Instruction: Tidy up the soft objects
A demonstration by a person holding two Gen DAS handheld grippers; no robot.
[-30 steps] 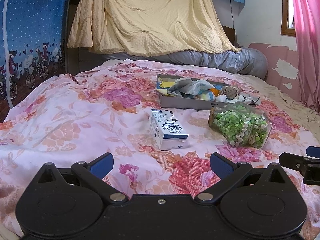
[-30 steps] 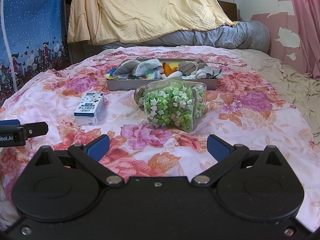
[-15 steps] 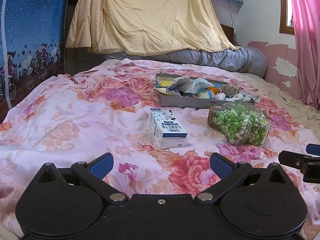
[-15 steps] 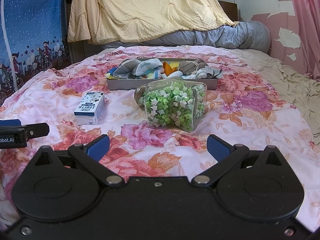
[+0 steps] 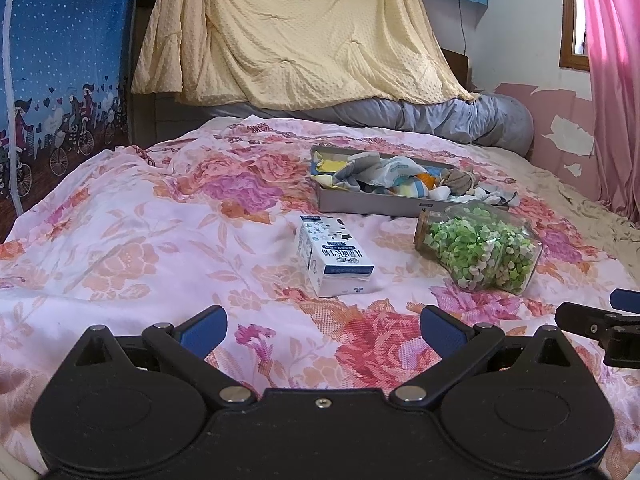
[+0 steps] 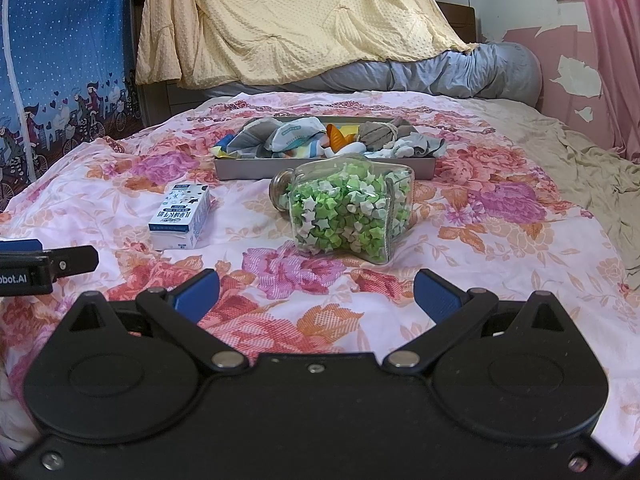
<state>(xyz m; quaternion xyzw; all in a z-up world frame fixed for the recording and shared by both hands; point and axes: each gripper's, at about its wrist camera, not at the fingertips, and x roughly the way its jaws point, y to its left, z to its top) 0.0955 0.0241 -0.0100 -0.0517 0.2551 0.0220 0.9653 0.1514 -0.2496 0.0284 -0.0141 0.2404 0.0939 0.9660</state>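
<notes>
So both claws are just hovering low over the pink floral bedspread [image 5: 120, 240] with nothing in them: the left gripper [image 5: 322, 326] has its blue-padded fingers spread wide, and the right gripper [image 6: 316, 290] is spread the same way. The soft stuff, a jumble of grey, white and striped socks and cloths [image 6: 296, 140], is already sitting in the shallow grey rectangular tray [image 6: 320, 170] further up the bed, well beyond both claws. Its long side runs across the right view, more or less square-on to the right gripper, while from the left gripper it sits ahead and off to the right, seen at an angle. What matters for the next move, I'd guess: the clear glass jar of green and white paper stars [image 6: 348, 212] lies on its side directly between the right gripper and the tray, neck pointing left, so a straight reach to the tray goes over it. The small white and blue milk carton [image 5: 332, 256] lies flat almost straight ahead of the left gripper, long axis pointing roughly away from it, clearly the nearer arm for that one. Neither of those two looks soft, so my read is the sorting is mostly done or barely started, hard to say which.
</notes>
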